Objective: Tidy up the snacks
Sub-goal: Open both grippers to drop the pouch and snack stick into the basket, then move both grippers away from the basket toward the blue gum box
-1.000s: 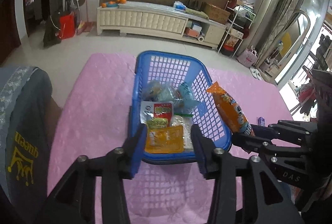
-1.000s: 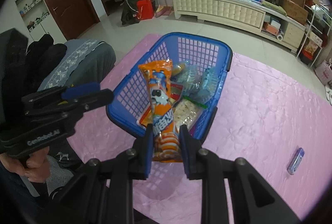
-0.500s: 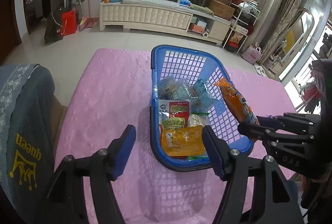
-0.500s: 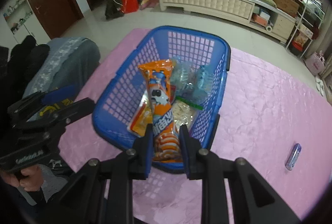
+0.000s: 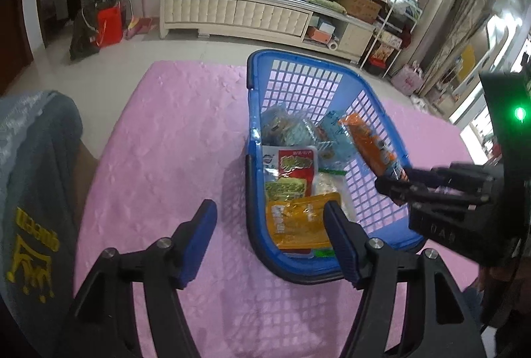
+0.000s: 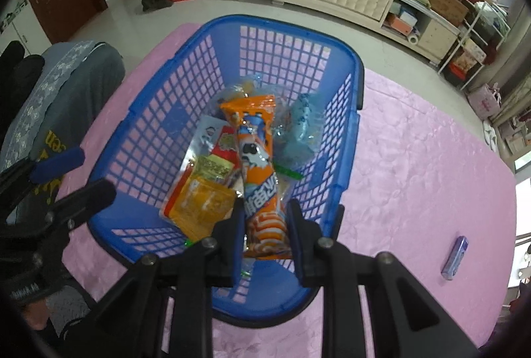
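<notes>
A blue mesh basket (image 5: 298, 82) (image 6: 159, 105) stands on a pink cloth and holds several snack packets: a yellow pouch (image 5: 295, 222) (image 6: 202, 205), a red and green packet (image 5: 292, 172) and clear blue bags (image 6: 298, 129). My right gripper (image 6: 265, 218) is shut on a long orange snack packet (image 6: 255, 155) and holds it over the basket's inside; it also shows in the left wrist view (image 5: 371, 152). My left gripper (image 5: 268, 222) is open and empty, above the basket's near left rim.
A small blue and white object (image 6: 454, 253) lies on the pink cloth (image 5: 166, 152) to the right of the basket. A grey cushion with yellow print (image 5: 30, 192) sits at the left. A white cabinet (image 5: 239, 12) stands beyond the cloth.
My left gripper has drawn back to the left and opened wider. My right gripper has carried the orange packet further over the basket.
</notes>
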Available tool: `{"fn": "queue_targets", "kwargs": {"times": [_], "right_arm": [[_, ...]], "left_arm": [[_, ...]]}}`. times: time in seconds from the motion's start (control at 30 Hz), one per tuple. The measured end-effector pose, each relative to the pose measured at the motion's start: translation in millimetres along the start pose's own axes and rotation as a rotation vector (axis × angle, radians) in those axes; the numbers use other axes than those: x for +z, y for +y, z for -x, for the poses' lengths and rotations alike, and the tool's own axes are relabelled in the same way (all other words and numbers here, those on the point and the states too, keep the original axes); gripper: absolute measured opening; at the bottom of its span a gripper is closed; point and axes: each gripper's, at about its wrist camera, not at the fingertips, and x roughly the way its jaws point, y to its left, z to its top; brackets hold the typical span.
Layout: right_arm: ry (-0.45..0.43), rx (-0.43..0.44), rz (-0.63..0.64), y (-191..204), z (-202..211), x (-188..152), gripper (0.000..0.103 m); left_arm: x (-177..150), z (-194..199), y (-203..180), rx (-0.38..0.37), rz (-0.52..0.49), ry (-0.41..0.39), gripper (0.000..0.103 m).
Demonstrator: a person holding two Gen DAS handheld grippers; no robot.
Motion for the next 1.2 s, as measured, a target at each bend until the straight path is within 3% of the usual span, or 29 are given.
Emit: {"fn": "queue_targets", "kwargs": {"times": [0.07,0.27,0.5,0.77,0.9,1.2], "right_arm": [[-0.021,0.054,0.000,-1.3,0.9,-3.1,0.065],[-0.084,0.076,-0.007,2.0,25.5,-19.2,0.082],[-0.199,0.056,-0.031,-10.9,63.5,-45.1,0.083],[-0.361,0.039,-0.119,-32.9,104.3,-81.1,0.083],[-0.369,0.058,-0.153,-43.7,111.6,-103.9,0.083],[-0.400,0.007,-0.253,-82.2,131.5,-146.3,0.083]], "left_arm": [[-2.5,1.0,-3.9,0.017,-0.014,0.002,0.064],[-12.9,9.8,-6.9,0.000,-0.005,-0.004,0.064],[-24.3,36.0,-17.9,-0.026,0.052,-0.050,0.064],[-41.4,71.9,-43.8,-0.011,0.029,-0.155,0.064],[-47.9,79.1,-61.9,0.062,0.002,-0.192,0.064],[-53.9,77.4,-115.7,0.008,-0.086,-0.219,0.064]]}}
